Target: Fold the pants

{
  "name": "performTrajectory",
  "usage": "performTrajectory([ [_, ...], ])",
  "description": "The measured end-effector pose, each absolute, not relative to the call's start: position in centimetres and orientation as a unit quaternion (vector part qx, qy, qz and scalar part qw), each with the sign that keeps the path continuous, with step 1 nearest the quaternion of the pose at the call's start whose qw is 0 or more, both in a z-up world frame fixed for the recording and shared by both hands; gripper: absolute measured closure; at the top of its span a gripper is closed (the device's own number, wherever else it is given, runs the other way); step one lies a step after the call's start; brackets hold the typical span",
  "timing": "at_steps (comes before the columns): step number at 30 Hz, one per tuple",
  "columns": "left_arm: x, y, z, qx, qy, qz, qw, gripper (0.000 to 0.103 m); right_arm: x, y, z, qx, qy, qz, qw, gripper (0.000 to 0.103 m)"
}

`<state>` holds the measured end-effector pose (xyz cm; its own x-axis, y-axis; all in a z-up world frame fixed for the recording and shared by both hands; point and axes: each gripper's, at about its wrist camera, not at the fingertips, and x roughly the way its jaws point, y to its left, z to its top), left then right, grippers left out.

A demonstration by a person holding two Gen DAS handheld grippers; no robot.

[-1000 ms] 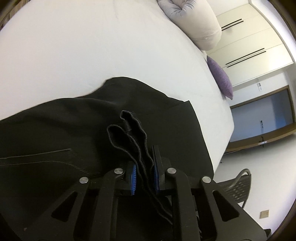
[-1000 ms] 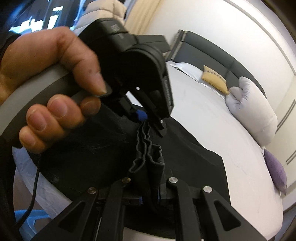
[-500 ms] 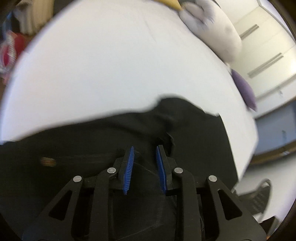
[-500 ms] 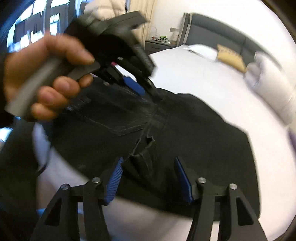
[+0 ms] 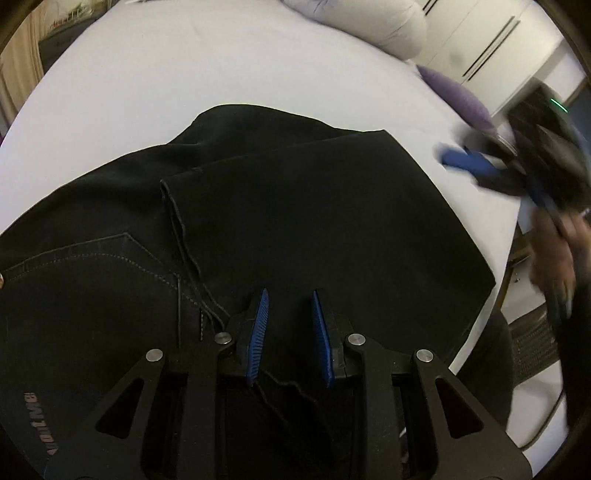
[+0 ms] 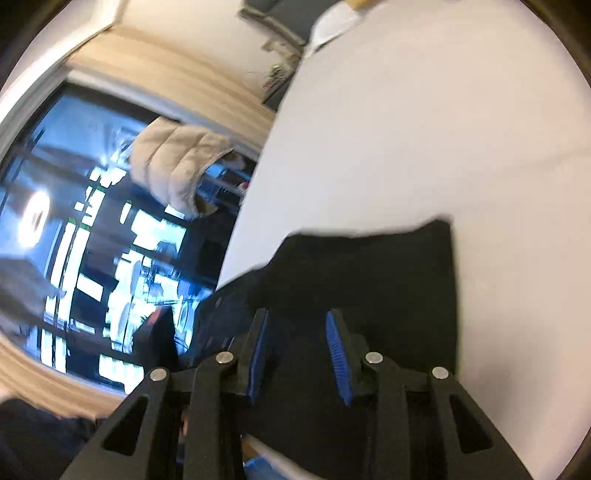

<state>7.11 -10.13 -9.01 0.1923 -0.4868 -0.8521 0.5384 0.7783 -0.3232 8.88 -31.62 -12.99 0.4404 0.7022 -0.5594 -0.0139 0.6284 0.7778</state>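
The black pants (image 5: 295,206) lie folded on the white bed (image 5: 184,74), the leg part laid over the seat with its stitched back pocket (image 5: 110,266) at the left. My left gripper (image 5: 290,299) is open and empty just above the near part of the pants. My right gripper (image 6: 297,319) is open and empty over a corner of the pants (image 6: 369,273). It also shows blurred in the left wrist view (image 5: 480,166), held in a hand at the right, beyond the pants' edge.
A white pillow (image 5: 369,22) and a purple cushion (image 5: 458,96) lie at the far side of the bed. White wardrobe doors (image 5: 491,40) stand behind. A beige padded jacket (image 6: 177,166) hangs by a dark window (image 6: 74,229). A mesh chair (image 5: 535,339) stands off the bed's right edge.
Both grippers have let go of the bunched pants fabric and opened. The fabric now lies flat. The right gripper has swung away to the right; the left has drawn back a little.
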Motion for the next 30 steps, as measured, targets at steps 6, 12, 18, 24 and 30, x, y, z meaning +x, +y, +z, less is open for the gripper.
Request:
performTrajectory([
  [6,6.8,-11.5,-10.1,0.058,0.539,-0.323,0.776,0.08,12.6,-33.5,-20.9,0.414,0.537,0.193,0.709,0.098],
  [12,6.9,-11.2,-11.1,0.03,0.544,-0.332,0.77,0.08,7.9,-32.9,-20.3,0.412,0.533,0.216,0.706,0.098],
  [18,7.3,-9.3,-11.6,0.014,0.542,-0.334,0.771,0.08,0.0,-32.0,-19.2,0.407,0.532,0.218,0.71,0.089],
  [24,7.4,-8.0,-12.3,-0.008,0.538,-0.337,0.772,0.08,-3.5,-33.0,-19.8,0.432,0.503,0.175,0.728,0.099],
  [30,5.6,-4.0,-8.6,-0.028,0.506,-0.331,0.796,0.08,-3.4,-32.0,-14.4,0.427,0.423,0.168,0.781,0.014],
])
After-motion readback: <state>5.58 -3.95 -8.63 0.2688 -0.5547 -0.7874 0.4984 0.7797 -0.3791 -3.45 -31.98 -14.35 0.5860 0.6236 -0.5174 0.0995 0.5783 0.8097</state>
